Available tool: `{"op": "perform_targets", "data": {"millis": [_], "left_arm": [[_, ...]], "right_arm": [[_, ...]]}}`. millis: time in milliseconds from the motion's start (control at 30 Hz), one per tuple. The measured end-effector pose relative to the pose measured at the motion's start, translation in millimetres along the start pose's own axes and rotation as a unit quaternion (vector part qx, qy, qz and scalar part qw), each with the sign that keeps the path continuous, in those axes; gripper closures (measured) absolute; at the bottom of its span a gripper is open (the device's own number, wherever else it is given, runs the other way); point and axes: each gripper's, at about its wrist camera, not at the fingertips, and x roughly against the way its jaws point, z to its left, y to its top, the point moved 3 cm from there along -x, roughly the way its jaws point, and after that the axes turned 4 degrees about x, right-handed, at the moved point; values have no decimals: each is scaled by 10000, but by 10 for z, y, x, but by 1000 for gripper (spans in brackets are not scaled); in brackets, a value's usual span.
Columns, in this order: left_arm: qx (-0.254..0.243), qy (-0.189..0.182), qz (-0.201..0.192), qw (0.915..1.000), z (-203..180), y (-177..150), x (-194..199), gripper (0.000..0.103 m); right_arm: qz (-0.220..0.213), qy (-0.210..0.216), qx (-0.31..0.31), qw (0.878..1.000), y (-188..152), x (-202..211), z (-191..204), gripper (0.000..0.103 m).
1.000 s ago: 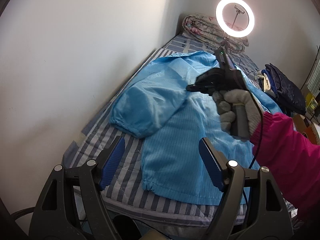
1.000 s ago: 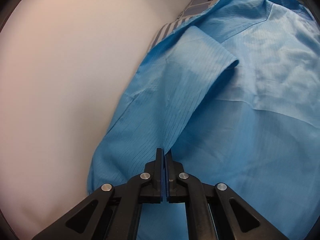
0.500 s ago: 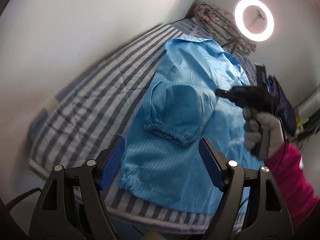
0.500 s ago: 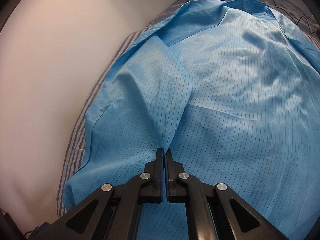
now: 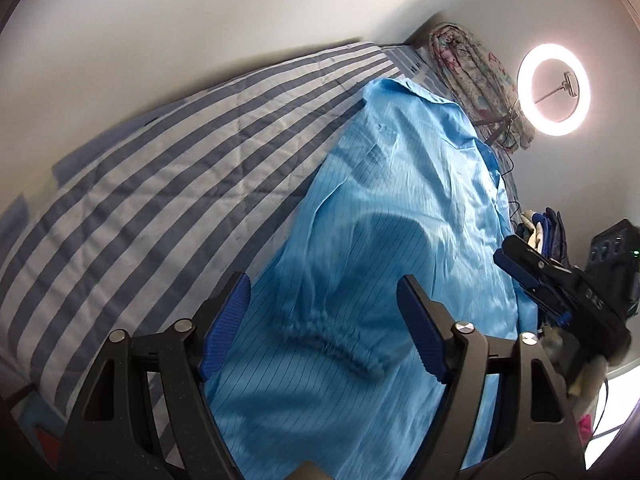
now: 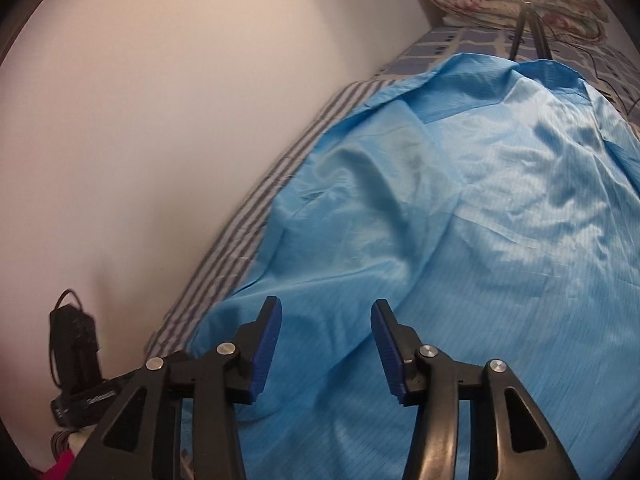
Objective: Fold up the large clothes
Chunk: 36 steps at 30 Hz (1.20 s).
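Observation:
A large light-blue jacket (image 5: 400,208) lies spread on the striped bed (image 5: 160,208). One sleeve is folded across its body, and the elastic cuff (image 5: 336,340) lies on top. My left gripper (image 5: 322,292) hovers just above that cuff, jaws wide and closing slightly, pads off the cloth. My right gripper (image 6: 326,308) is opening above the jacket (image 6: 480,240) with nothing between its blue pads. In the left wrist view the right gripper (image 5: 510,260) sits off the jacket's right edge, held by a gloved hand (image 5: 588,372).
A white wall (image 5: 200,20) runs along the bed's far side. A lit ring light (image 5: 554,90) on a stand and a rolled floral quilt (image 5: 472,64) are at the head of the bed. Dark clothes (image 5: 548,228) lie at the right. A black device with a cable (image 6: 74,344) sits lower left.
My right gripper let go of the sleeve fabric, opened and drew back to the right. The sleeve now lies flat on the jacket. My left gripper sank toward the cuff and rolled.

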Motion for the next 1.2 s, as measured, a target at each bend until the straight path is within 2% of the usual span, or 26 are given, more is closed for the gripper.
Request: {"op": "perform_targets", "data": {"millis": [67,100,133,167,200,233,333,500,633,833,900,1000,1200], "left_arm": [[-53,86,98,9999,-25,10,-66,49],[-40,119,138,9998,-31,13,-91,54],[-13,132,175,9998,-17,14,-116,66],[49,104,224,9997,5,20,-147,73],[93,63,253,9996,15,20,-165,88],[127,16,267,9996,24,25,-179,95],[123,-79,96,9998,17,39,-91,98],[76,-410,-127,9991,-49,93,211,100],[-97,-527,-252,9982,-164,116,470,101],[-1014,-245,-395,9938,-500,115,738,101],[-1280,-43,-523,9904,-574,101,759,101],[-1378,-64,-450,9894,-574,43,727,101],[-2003,32,-322,9792,-693,-231,635,101]], "right_arm": [[29,-34,95,9999,-28,-61,69,54],[45,-64,131,9999,-26,-102,84,55],[69,-75,139,9999,-24,-147,91,59],[96,-59,118,9999,-29,-179,96,61],[109,-11,61,9999,-36,-209,94,64],[115,43,0,9999,-52,-237,98,66],[193,144,-118,9996,-86,-340,119,69],[422,68,-173,9989,-175,-502,158,71],[526,309,-245,9978,-252,-593,277,71],[647,1177,-685,9886,-321,-1011,606,71],[814,1126,-672,9880,-372,-1095,669,71],[801,1044,-507,9900,-384,-925,623,70],[237,793,-695,9941,-52,-296,227,65]]}}
